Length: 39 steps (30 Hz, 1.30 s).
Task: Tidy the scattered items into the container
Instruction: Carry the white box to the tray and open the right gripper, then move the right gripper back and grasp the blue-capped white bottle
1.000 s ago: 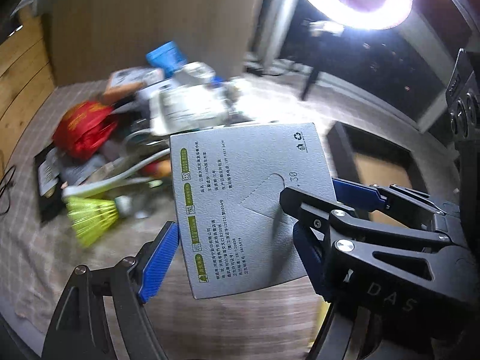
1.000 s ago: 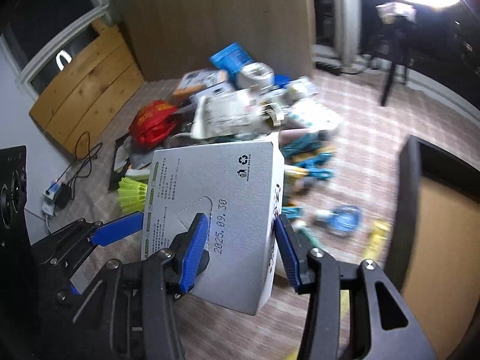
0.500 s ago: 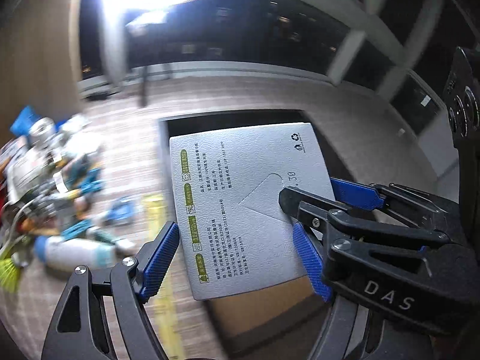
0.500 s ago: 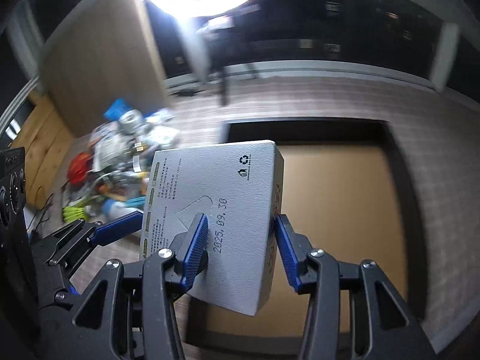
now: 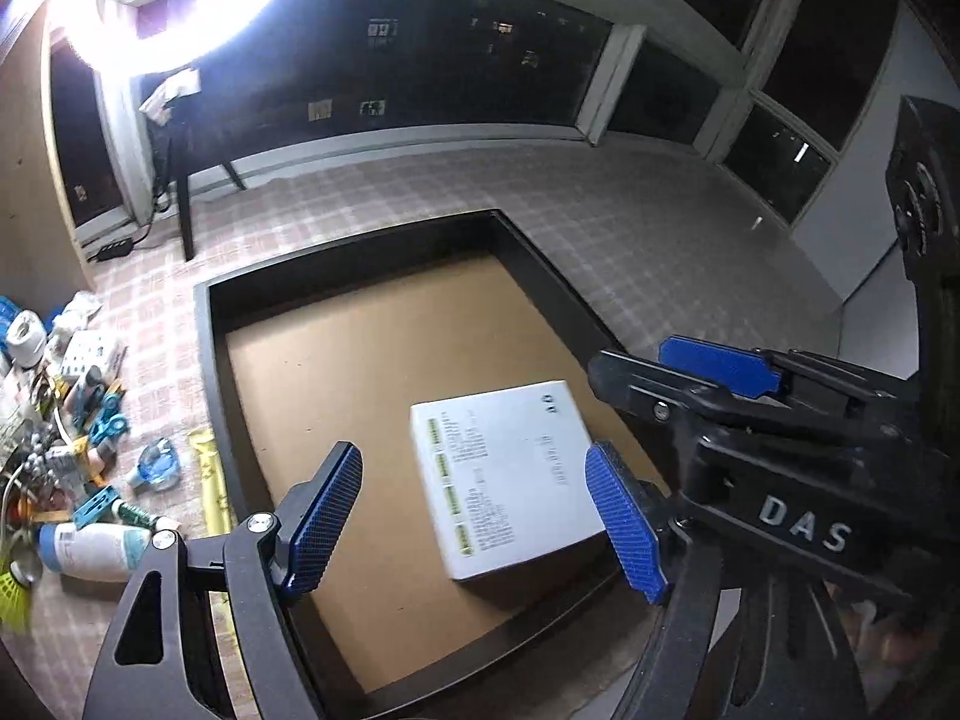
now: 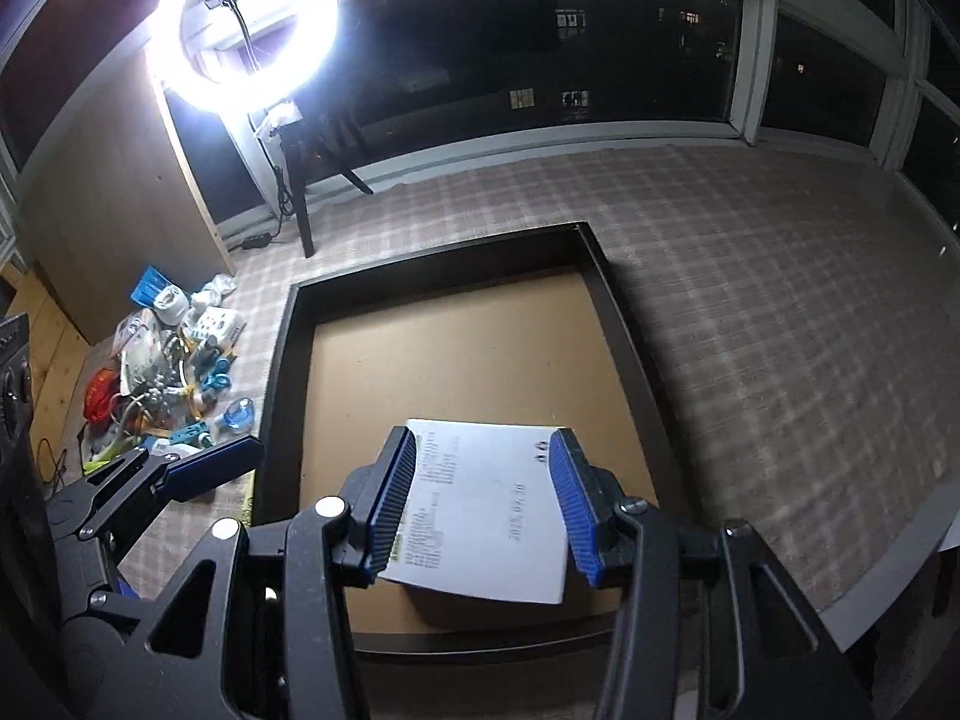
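Both grippers, L (image 5: 474,516) & R (image 6: 483,498), hang spread over the tray (image 5: 210,360), gripping nothing. White box (image 5: 510,480) prob. lies flat inside, by the tray's near right corner. Drop-off looks done. Next: swing back to the pile (image 6: 162,360) left of the tray for another item.

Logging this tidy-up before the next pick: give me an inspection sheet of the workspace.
Surface: pale checked cloth, lying flat.
Job's things: white printed cardboard box lies inside the black-walled container with a brown floor, towards its near edge.
Clutter: mixed pile of small items left of the container, including a white bottle and a yellow shuttlecock.
Grippers: left gripper open above the box; right gripper open, pads flanking the box in its own view, apparently not pressing.
Cables: black lead and power strip by the light stand.
Surroundings: lit ring light, dark windows, wooden panel.
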### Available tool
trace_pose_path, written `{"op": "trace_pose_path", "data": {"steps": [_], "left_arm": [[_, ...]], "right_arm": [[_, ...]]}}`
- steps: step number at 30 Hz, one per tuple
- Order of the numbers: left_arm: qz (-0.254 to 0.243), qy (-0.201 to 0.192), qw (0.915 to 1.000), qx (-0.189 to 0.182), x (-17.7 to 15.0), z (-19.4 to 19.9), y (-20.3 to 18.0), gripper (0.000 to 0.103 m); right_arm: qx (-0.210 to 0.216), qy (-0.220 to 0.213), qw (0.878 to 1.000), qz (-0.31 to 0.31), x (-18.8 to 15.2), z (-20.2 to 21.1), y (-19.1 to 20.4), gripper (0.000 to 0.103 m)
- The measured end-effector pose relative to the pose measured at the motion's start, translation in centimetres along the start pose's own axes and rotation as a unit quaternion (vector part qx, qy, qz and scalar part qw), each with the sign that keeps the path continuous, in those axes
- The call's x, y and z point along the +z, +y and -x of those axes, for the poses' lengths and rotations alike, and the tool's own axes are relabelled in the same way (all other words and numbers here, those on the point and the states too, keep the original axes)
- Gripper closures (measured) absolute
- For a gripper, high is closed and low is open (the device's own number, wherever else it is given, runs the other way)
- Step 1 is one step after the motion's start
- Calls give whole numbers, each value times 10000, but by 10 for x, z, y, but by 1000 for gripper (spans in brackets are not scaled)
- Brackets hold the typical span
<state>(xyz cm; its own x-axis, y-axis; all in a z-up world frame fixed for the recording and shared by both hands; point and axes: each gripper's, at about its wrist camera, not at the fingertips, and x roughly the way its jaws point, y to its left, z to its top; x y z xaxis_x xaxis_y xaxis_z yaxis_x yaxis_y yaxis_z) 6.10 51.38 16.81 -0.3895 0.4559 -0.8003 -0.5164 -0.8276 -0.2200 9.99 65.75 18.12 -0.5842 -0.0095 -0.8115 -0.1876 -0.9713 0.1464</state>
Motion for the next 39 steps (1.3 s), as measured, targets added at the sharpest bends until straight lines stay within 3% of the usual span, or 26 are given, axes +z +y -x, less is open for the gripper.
{"op": "trace_pose_path", "data": {"steps": [7, 13, 22, 27, 31, 35, 39], "left_arm": [[493, -32, 9976, 490, -13, 18, 59, 28], [1084, -62, 9872, 1170, -39, 44, 136, 28], [2215, -4, 9531, 2062, -99, 89, 253, 28], [2782, 54, 9291, 2437, -133, 111, 308, 29], [3057, 82, 9177, 2538, -150, 120, 331, 30], [3156, 120, 9159, 2479, -159, 119, 338, 30], [3108, 181, 9245, 2198, -159, 103, 332, 30]], "right_arm": [[453, 113, 9973, 562, 5, -17, 53, 57], [949, 283, 9885, 1144, 11, -42, 116, 57], [1546, 649, 9617, 2168, 6, -78, 218, 57], [1762, 881, 9371, 2883, -5, -96, 273, 57], [1892, 1074, 9169, 3347, -14, -111, 309, 57], [1916, 1405, 8972, 3722, -26, -135, 336, 57], [1838, 1764, 8870, 3852, -35, -163, 345, 57]]}}
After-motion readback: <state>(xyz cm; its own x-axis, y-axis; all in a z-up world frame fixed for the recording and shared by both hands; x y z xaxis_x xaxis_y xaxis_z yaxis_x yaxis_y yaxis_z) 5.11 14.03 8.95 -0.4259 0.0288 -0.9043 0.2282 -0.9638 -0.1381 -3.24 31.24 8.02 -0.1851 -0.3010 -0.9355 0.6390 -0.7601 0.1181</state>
